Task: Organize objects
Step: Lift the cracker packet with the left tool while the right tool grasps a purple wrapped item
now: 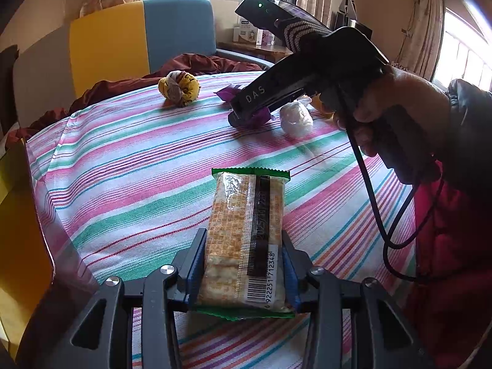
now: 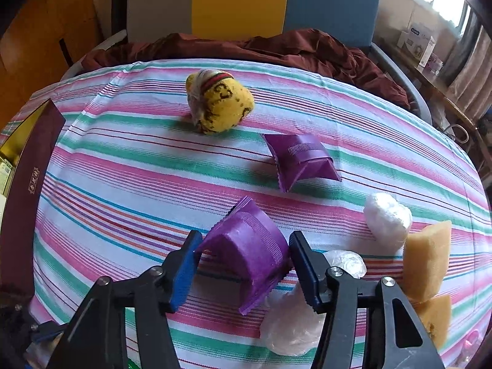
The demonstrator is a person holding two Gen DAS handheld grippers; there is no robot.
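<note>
My left gripper is shut on a green-edged cracker pack and holds it above the striped tablecloth. My right gripper is shut on a purple snack packet just above the cloth; this gripper also shows in the left wrist view, far right. A second purple packet lies beyond it. A yellow patterned ball sits at the far side. White wrapped balls lie to the right.
A dark red box stands at the table's left edge. Yellow sponge-like blocks and a clear-wrapped white lump sit at the right front. A multicoloured chair with dark red fabric is behind the table.
</note>
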